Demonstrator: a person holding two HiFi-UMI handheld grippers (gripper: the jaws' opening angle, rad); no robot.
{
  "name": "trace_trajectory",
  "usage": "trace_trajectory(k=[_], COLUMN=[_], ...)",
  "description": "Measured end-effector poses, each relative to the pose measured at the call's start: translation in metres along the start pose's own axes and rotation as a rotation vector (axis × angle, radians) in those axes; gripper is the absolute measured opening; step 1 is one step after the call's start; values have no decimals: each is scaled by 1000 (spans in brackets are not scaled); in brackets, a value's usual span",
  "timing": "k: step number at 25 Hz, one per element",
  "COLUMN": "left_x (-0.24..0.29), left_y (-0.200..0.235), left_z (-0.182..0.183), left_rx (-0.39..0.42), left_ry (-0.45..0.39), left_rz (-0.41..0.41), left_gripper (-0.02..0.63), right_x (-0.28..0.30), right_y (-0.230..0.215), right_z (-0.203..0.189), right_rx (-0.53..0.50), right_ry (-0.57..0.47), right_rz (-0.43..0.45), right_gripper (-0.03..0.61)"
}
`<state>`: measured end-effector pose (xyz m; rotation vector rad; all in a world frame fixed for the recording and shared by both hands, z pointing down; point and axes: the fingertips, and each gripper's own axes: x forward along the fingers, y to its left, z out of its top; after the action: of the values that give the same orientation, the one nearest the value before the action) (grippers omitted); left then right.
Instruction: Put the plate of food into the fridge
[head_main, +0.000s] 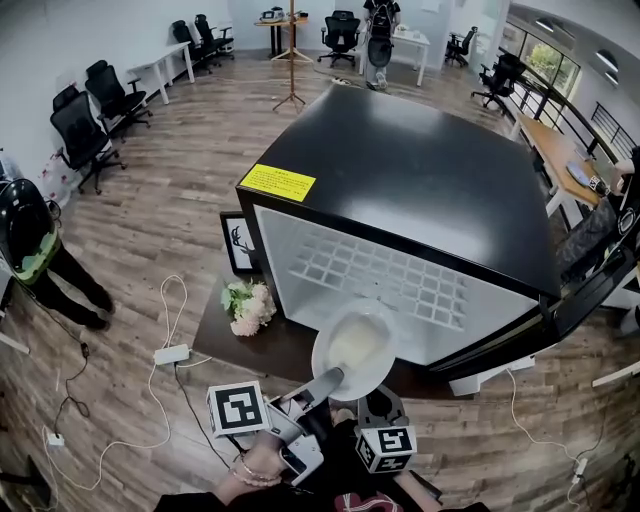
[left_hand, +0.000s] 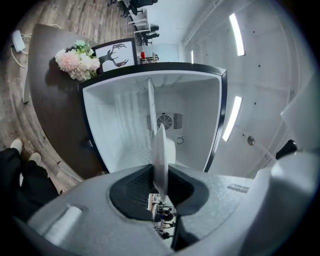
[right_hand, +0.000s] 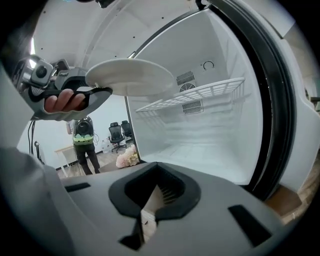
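- Insertion step: plate (head_main: 355, 345) clamped at rim in left fingers (head_main: 318, 386), just before open fridge (head_main: 420, 180) mouth.
- Empty right gripper (right_hand: 150, 207), fingers together.
- Next, likely: slide in level onto shelf (right_hand: 200, 95), release.

Holds the left gripper (head_main: 335, 378) in the left hand (head_main: 255, 465) at the near centre, pointing level, jaws clamped on the rim of the plate (head_main: 355, 345), with the right gripper (head_main: 379, 398) just right, tilted slightly down, jaws together, empty.

The left gripper (right_hand: 95, 94) holds a plate (right_hand: 130, 76) before the open fridge (right_hand: 235, 55).
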<state>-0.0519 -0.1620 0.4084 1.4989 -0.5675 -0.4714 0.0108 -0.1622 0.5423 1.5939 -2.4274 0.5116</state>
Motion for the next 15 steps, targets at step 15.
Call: trace_trajectory(k=[15], left_x=[35], left_y=[-9], left_z=[50], left_rx=[0], left_ry=[-111], left_rz=[4], left_gripper=[57], right_x=[20], right_y=[-22], right_z=[20], right_rx=[-20], right_ry=[-6], right_rz=[29], right_gripper=[8])
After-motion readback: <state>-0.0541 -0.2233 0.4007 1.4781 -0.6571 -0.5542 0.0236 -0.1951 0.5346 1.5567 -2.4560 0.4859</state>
